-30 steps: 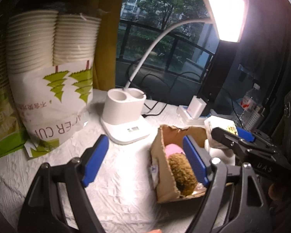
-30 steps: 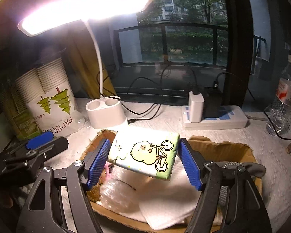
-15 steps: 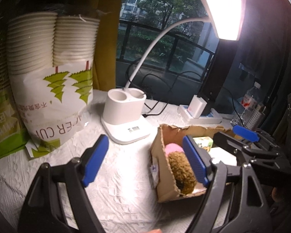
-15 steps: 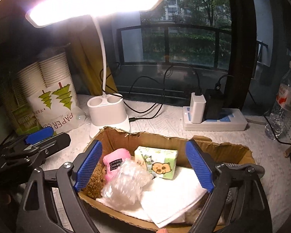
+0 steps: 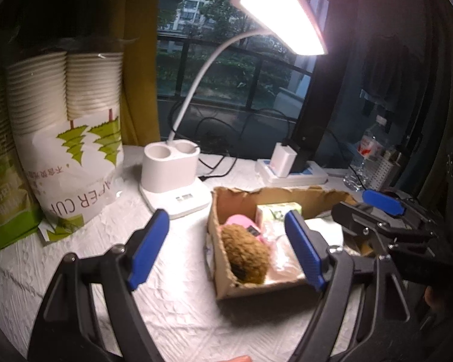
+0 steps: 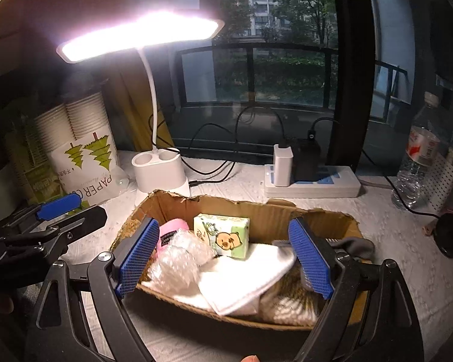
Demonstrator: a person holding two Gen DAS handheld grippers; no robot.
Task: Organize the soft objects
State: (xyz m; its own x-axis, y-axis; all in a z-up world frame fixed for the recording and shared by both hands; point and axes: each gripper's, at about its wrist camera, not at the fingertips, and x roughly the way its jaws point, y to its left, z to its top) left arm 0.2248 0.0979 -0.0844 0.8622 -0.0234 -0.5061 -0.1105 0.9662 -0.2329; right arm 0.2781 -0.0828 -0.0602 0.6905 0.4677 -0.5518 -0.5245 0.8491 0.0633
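looking through the left wrist view first: your left gripper (image 5: 226, 249) has its jaws wide apart and carries nothing, hanging over the white table cover (image 5: 172, 307). the cardboard box (image 5: 223, 274) sits at about 3 o'clock of the frame centre, with the brown plush (image 5: 245, 256) against its near wall and the pink item (image 5: 241, 222) just behind it. the right gripper shows at 3 o'clock too, over the box's far end. the desk lamp (image 5: 172, 181) stands at 12 o'clock and the paper cup sleeve (image 5: 72, 138) at 9 o'clock.

right wrist view: your right gripper (image 6: 223, 256) is also spread apart and empty, poised above the box. the tissue pack (image 6: 222, 235) leans inside near the back wall, touching the folded white cloth (image 6: 241, 280); the clear plastic wrap (image 6: 178, 262) lies at 9 o'clock of it. a grey cloth (image 6: 355, 246) drapes over the rim at 3 o'clock.

judgement: the pack is placed and you are between items. next, tuck the grey cloth inside; approach from above and pinch its loose fold.
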